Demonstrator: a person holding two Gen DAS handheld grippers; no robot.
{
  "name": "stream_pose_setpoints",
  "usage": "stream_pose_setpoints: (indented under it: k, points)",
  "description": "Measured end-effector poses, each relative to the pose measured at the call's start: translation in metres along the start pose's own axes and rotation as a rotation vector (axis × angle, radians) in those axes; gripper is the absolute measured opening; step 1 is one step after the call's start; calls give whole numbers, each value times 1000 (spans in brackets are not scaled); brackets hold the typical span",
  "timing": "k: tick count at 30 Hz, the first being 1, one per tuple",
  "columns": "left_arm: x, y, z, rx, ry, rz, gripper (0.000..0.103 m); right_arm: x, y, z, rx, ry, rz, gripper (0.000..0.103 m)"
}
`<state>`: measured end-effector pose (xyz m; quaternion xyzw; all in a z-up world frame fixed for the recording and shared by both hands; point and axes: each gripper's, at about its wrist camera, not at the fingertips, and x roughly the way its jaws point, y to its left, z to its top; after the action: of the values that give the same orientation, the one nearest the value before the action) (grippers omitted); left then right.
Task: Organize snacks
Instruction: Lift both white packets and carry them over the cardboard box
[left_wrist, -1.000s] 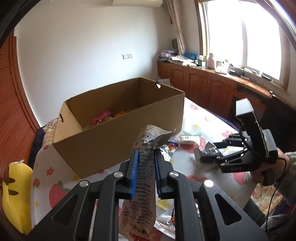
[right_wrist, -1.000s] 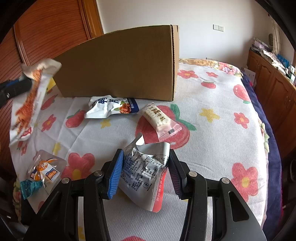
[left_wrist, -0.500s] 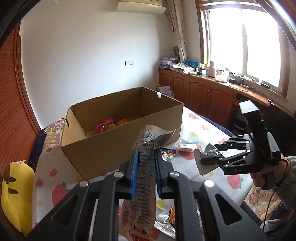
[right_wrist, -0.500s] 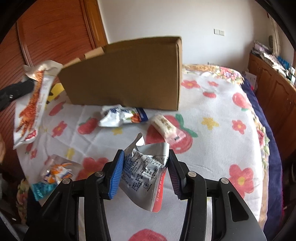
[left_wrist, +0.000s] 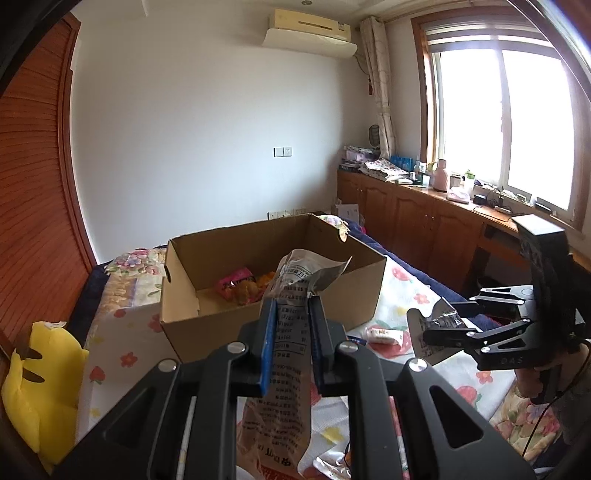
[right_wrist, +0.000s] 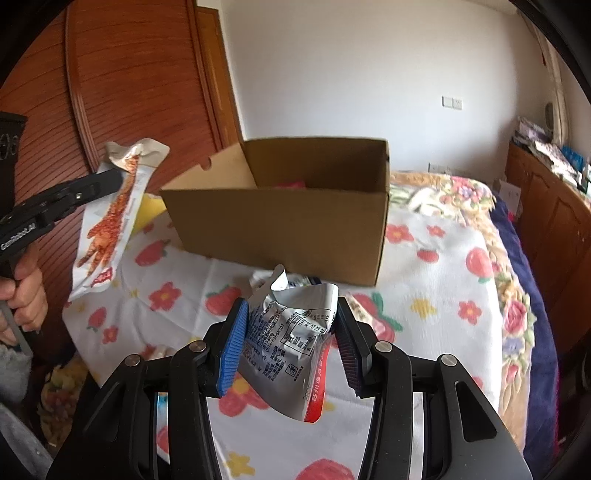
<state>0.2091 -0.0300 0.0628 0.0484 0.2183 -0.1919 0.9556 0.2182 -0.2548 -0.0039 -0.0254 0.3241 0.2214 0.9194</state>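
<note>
My left gripper (left_wrist: 291, 328) is shut on a long white snack packet (left_wrist: 291, 354) with orange print, held in the air in front of the open cardboard box (left_wrist: 229, 321). The same packet (right_wrist: 110, 218) hangs from it in the right wrist view. My right gripper (right_wrist: 291, 332) is shut on a crumpled silver snack bag (right_wrist: 291, 339) with a red edge, raised above the bed near the box (right_wrist: 280, 221). The right gripper (left_wrist: 436, 328) also shows in the left wrist view. Pink and orange snacks (left_wrist: 240, 288) lie inside the box.
The box stands on a bed with a strawberry and flower sheet (right_wrist: 436, 295). Loose snacks lie by the box: a white bar (left_wrist: 384, 335) and a blue-white packet (right_wrist: 299, 282). A yellow plush (left_wrist: 37, 384) sits at the left edge. Wooden cabinets (left_wrist: 424, 229) run along the window.
Both grippers have risen with their packets, so the box interior now shows from above. The right gripper has moved closer to the box.
</note>
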Motion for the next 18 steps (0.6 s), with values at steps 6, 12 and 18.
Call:
stream_pose_setpoints:
  k: [6,12,18]
  points:
    - [-5,4,14,7,-30,10,14,-14,11,21,-35,-49,13,46]
    - [-1,8,29,11,-54,18,14,-21,19,45,-74,-90,24,46]
    - [14,16,49,13,-77,32,14,-13,21,72,-112,-112,29,47]
